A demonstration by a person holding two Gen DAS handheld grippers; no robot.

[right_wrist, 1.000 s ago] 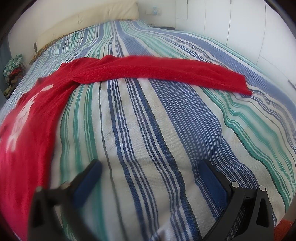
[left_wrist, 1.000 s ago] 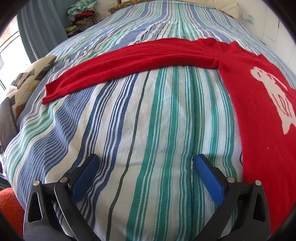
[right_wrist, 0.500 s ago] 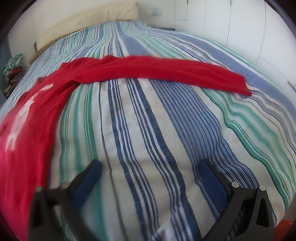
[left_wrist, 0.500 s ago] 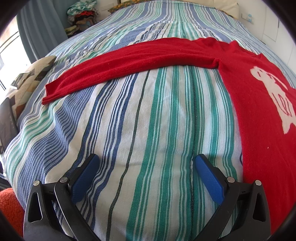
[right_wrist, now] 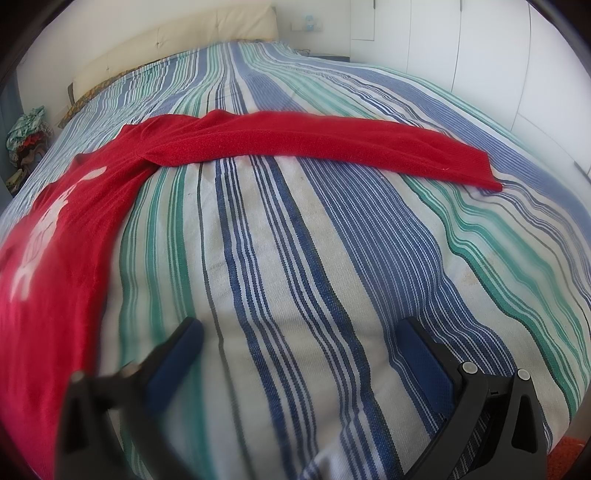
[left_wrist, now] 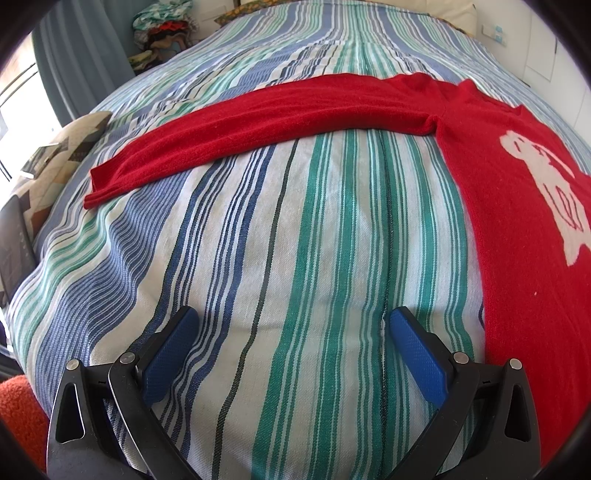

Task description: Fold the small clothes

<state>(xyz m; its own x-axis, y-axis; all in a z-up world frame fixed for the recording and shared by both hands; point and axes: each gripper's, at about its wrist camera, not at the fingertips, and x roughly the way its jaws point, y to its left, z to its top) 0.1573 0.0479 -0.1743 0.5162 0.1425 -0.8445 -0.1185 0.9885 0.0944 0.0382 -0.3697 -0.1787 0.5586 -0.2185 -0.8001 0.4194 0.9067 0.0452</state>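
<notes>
A red long-sleeved sweater (left_wrist: pixel 509 229) with a white motif lies flat on the striped bedspread (left_wrist: pixel 295 240). In the left wrist view its body fills the right side and one sleeve (left_wrist: pixel 258 125) stretches to the left. The right wrist view shows the sweater body (right_wrist: pixel 59 266) at the left and the other sleeve (right_wrist: pixel 332 144) reaching right. My left gripper (left_wrist: pixel 291 317) hovers open over bare bedspread, below the sleeve and left of the body. My right gripper (right_wrist: pixel 299 325) is open too, over bare bedspread (right_wrist: pixel 295 258), with nothing between its blue pads.
A patterned cushion (left_wrist: pixel 59 155) rests at the bed's left edge, and a pile of clothes (left_wrist: pixel 166 29) sits beyond it by a curtain. The cream headboard (right_wrist: pixel 177 51) and white wardrobe doors (right_wrist: pixel 480 55) border the bed. An orange rug (left_wrist: pixel 18 413) shows beside the bed.
</notes>
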